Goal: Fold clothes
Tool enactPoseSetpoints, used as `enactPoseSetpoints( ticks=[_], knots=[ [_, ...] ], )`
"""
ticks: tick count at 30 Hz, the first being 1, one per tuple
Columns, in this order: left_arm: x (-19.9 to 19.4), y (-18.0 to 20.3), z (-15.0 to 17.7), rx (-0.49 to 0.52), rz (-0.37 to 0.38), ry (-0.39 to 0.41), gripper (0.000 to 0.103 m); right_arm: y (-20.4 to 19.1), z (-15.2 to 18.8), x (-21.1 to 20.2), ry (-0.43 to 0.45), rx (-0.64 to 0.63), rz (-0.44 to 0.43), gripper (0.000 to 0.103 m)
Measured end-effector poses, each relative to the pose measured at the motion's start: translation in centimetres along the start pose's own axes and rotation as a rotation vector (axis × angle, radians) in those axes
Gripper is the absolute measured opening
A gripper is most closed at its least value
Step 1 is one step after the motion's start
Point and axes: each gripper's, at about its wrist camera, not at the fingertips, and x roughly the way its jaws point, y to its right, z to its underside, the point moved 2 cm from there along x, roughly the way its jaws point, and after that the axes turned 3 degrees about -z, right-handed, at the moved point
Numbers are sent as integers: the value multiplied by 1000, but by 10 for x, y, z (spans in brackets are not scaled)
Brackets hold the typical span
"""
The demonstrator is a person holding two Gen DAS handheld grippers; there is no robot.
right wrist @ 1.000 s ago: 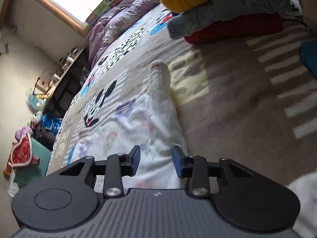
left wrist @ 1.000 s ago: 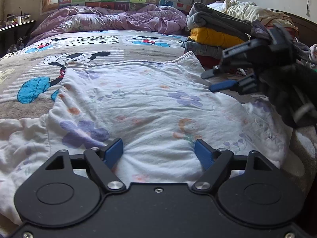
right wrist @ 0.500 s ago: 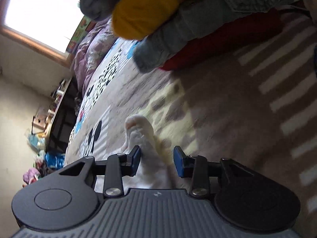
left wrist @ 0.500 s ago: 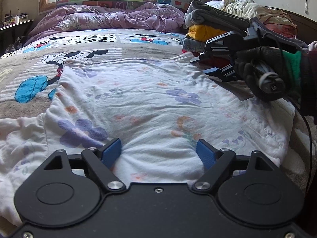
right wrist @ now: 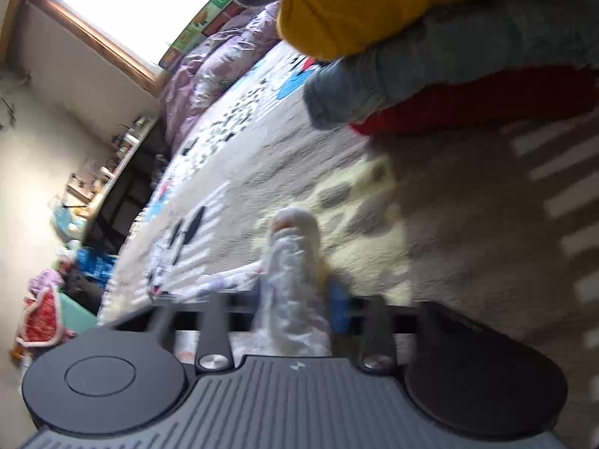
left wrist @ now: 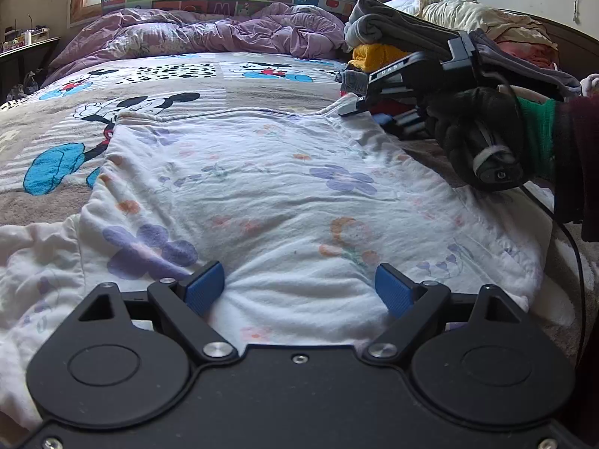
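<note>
The white floral garment (left wrist: 284, 194) lies spread flat across the cartoon-print blanket (left wrist: 157, 86) on the bed, its near hem bunched up just in front of my left gripper (left wrist: 299, 292). That gripper's blue fingers (left wrist: 204, 288) stand wide, the cloth humped between them without either pad pressing on it, and they have just been opening a little further. At the garment's far right corner I see my right gripper (right wrist: 299, 299), held in a black-gloved hand (left wrist: 483, 138); its fingers have just been closing and now stand narrow around a raised fold of the white cloth, though the right wrist view is blurred. Just beyond that corner sits a stack of folded clothes (right wrist: 430, 45), grey, yellow, grey and red.
</note>
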Motion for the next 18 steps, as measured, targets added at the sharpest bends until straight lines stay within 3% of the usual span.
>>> enactPoseSetpoints(
  ticks=[2, 7, 8, 11, 13, 18],
  knots=[
    [0, 0, 0, 0, 1, 0, 88, 7, 1, 1, 7, 97, -148, 16],
    [0, 0, 1, 0, 6, -2, 88, 37, 5, 8, 61, 413, -561, 16],
    [0, 0, 1, -1, 7, -2, 88, 42, 6, 11, 67, 427, -562, 16],
    [0, -1, 1, 0, 9, -3, 88, 69, 12, 24, 25, 517, -409, 12],
    [0, -1, 1, -1, 11, -4, 88, 72, 11, 27, 37, 540, -395, 12],
    [0, -1, 0, 1, 12, -4, 88, 54, -1, 27, 26, 398, -225, 14]
  ],
)
